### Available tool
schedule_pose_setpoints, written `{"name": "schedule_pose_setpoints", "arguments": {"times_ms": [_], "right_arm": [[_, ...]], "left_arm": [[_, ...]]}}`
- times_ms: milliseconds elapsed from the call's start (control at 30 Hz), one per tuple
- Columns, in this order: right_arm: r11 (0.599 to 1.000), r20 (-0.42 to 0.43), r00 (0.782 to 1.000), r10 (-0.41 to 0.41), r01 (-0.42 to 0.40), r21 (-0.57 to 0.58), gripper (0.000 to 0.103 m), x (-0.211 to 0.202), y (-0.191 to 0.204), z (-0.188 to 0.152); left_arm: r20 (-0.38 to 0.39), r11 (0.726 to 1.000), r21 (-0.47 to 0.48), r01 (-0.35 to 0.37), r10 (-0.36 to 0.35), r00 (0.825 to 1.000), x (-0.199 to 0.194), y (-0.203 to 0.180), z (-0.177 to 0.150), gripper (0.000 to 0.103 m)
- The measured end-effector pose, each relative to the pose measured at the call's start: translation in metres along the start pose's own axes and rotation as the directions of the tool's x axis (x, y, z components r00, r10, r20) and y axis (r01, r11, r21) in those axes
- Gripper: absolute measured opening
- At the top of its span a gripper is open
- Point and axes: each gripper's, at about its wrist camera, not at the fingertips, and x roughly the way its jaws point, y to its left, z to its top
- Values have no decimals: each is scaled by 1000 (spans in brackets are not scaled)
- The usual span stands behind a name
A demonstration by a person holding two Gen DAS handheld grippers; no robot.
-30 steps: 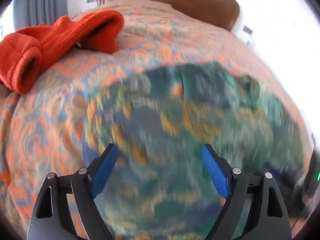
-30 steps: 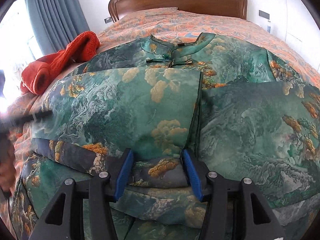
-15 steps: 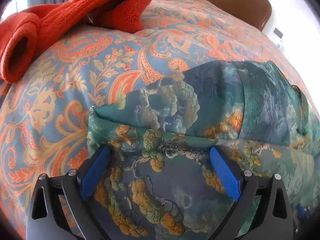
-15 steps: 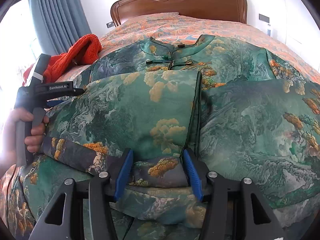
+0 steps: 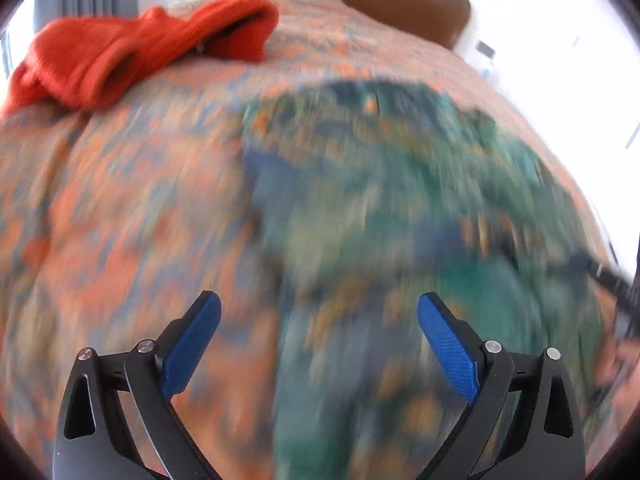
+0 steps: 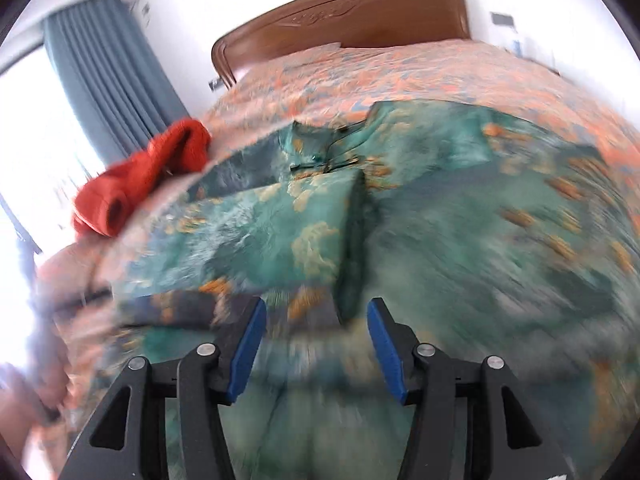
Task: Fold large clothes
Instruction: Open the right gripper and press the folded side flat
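Green printed garment (image 6: 400,216) lengthwise on bed (image 6: 420,68), collar toward headboard (image 6: 340,16).

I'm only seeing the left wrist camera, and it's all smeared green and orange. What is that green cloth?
Observer: A green garment with a printed landscape. The right wrist view shows its stand-up collar with knot fastenings, pointing toward the headboard.
Operator: Is it folded at all?
Observer: Partly. One sleeve lies folded across the chest, and its edge runs down the middle.
Operator: Has the other tool grabbed anything?
Observer: The right gripper has its jaws partly apart over the sleeve's cuff end. Blur hides whether they pinch it.
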Motion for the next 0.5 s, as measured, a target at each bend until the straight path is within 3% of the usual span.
{"name": "schedule_pose_setpoints", "arguments": {"times_ms": [67, 200, 367, 433, 500], "right_arm": [[1000, -22, 1000, -8, 8, 18, 60, -36, -18, -17], [993, -64, 992, -113, 114, 14, 60, -101, -65, -58], [952, -79, 953, -292, 298, 68, 67, -186, -142, -101], [950, -116, 956, -269, 283, 131, 67, -202, -167, -114], [961, -177, 973, -150, 185, 204, 67, -201, -184, -126]], "left_arm": [[-34, 1000, -11, 5, -5, 999, -8, 10, -27, 99], [-69, 998, -47, 34, -37, 997, -32, 29, -75, 99], [-93, 986, -38, 160, -163, 982, -45, 18, -100, 99], [-118, 982, -6, 188, -187, 975, -39, 5, -102, 99], [-146, 976, 12, 218, -214, 966, -32, -5, -108, 99]]}}
